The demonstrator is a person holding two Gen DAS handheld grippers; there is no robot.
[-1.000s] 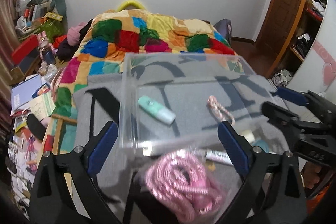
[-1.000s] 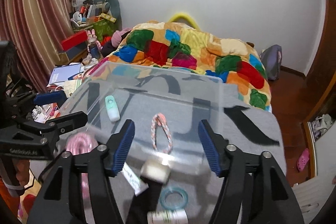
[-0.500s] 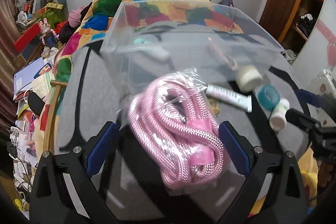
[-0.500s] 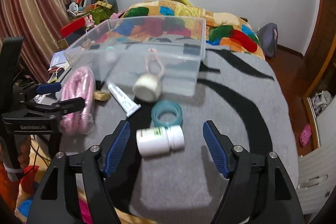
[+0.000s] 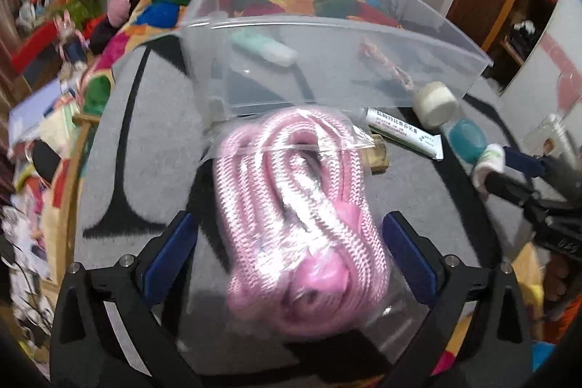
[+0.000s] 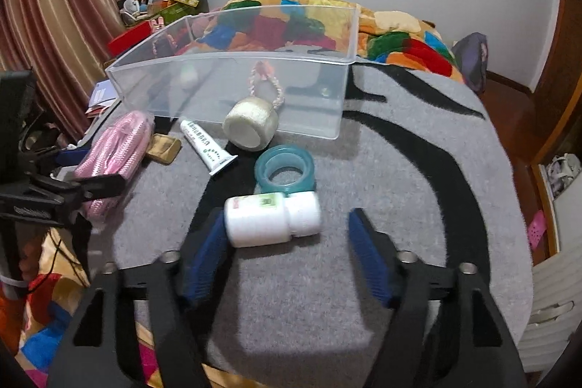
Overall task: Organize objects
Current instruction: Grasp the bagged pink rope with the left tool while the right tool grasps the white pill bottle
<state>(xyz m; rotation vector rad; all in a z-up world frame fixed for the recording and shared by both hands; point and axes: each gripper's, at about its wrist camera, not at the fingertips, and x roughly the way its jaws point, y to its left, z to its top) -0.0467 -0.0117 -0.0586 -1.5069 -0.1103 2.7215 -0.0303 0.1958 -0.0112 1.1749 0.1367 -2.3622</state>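
A grey mat with black curves [image 6: 400, 206] is spread over the table, and a clear plastic bin [image 6: 232, 86] is set at its far side. Inside the bin a mint-green tube [image 5: 263, 47] and a small braided cord loop [image 5: 385, 62] are seen.

The left gripper [image 5: 289, 251] is held with its fingers wide, one on each side of a bagged pink rope [image 5: 298, 224] that lies on the mat in front of the bin; no contact can be made out.

The right gripper [image 6: 287, 255] is likewise spread wide, just short of a white pill bottle [image 6: 271, 219] lying on its side. Beyond the bottle a teal tape ring [image 6: 285, 170] is touched by it, and a white tape roll [image 6: 251, 124], a white ointment tube [image 6: 205, 146] and a small tan block [image 6: 163, 148] are found beside the bin's front wall.
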